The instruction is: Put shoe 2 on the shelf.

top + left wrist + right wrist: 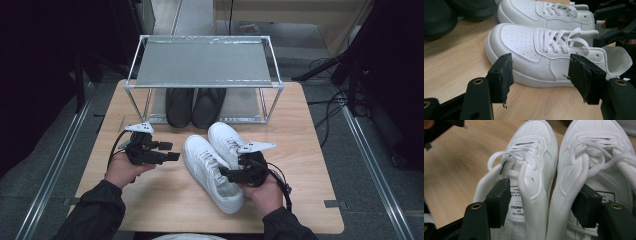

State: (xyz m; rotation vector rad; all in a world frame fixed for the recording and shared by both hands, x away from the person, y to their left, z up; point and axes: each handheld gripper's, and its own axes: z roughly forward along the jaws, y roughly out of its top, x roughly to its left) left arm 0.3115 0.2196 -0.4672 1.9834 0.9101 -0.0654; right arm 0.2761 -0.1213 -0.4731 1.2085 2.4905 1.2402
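Two white lace-up sneakers lie side by side on the wooden table, toes toward the rack: the left sneaker and the right sneaker. My right gripper hangs over their heel ends, open. In the right gripper view my right gripper straddles the two adjoining collars, one pad inside the left sneaker and the other inside the right sneaker, without squeezing them. My left gripper hovers open beside the left sneaker's outer side. In its own view my left gripper faces that sneaker, holding nothing.
A metal-framed shelf rack stands at the back of the table. A pair of black shoes sits on its lower level, just beyond the sneakers' toes. Bare wood lies left of my left hand and along the front edge.
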